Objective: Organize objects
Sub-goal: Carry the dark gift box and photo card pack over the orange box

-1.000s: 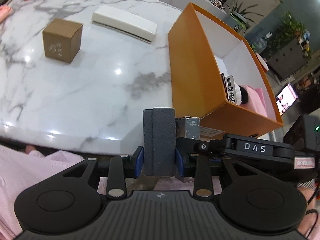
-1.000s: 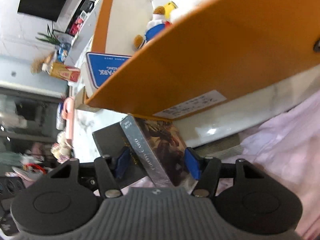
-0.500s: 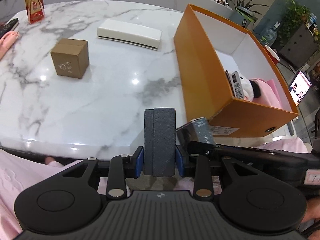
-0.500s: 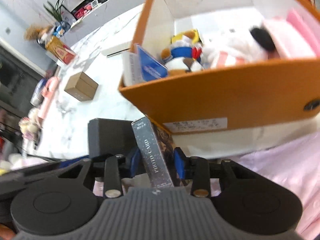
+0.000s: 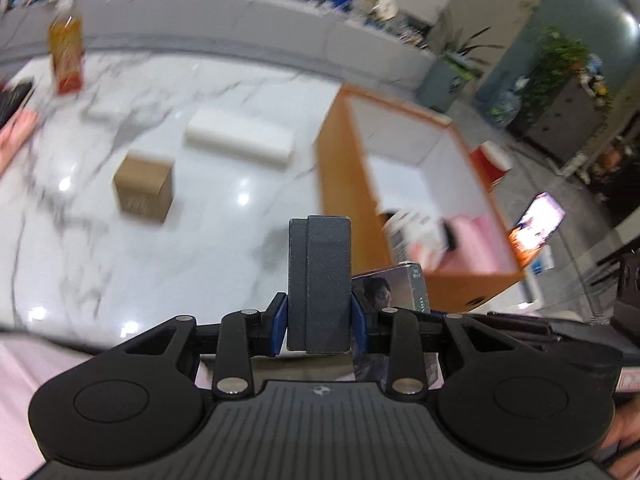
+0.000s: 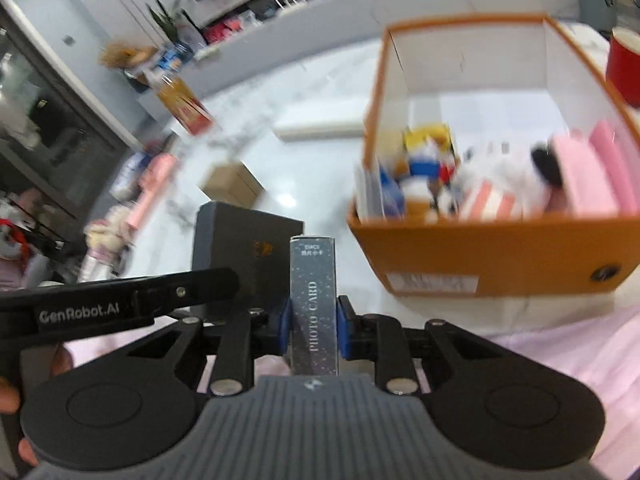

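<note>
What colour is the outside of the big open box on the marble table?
Orange outside, white inside; the big open cardboard box shows best in the right wrist view.

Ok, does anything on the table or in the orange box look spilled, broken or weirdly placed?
Nothing stands out. The orange box stands upright with toys and pink items inside, and the brown carton and white case sit flat on the marble table. Blur hides finer detail.
</note>
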The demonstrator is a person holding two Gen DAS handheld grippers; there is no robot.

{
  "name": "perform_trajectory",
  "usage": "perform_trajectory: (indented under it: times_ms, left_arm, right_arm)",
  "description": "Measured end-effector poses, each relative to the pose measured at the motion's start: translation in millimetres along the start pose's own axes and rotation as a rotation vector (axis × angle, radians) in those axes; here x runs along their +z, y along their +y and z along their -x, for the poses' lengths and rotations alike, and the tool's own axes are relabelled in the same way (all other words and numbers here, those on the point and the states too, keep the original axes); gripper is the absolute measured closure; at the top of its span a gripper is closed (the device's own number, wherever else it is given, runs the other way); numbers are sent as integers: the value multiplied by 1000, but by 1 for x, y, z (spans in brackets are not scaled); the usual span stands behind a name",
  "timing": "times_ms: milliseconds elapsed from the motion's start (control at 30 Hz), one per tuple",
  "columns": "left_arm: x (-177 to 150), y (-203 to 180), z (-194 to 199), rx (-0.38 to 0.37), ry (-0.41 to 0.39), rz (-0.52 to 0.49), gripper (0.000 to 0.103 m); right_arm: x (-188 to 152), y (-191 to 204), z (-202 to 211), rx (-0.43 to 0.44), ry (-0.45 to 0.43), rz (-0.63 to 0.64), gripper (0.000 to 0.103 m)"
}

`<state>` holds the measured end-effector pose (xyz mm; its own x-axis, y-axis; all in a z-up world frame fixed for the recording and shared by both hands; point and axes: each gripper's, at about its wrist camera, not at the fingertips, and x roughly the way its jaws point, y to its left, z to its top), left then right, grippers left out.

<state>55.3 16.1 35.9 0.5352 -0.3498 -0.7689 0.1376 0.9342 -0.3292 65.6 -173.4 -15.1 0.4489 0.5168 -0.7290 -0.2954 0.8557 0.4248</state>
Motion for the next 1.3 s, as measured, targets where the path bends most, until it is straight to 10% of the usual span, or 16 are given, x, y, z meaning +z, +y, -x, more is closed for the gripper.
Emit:
perform_trajectory:
  times_ms: [267, 600, 900, 1300]
  left_arm:
    - [69, -58, 1, -101, -68, -134, 65]
    - [130, -107, -110, -118, 22, -166, 65]
    - [144, -103, -213, -127, 158, -57, 65]
    - [134, -88, -256, -139, 224, 42, 65]
  right_arm:
    - [66, -22, 65, -21, -108, 10, 79]
    - [148, -97, 59, -202, -103, -32, 79]
    - [174, -147, -11, -365, -2, 48, 79]
    - [178, -144, -38, -520, 61, 172, 79]
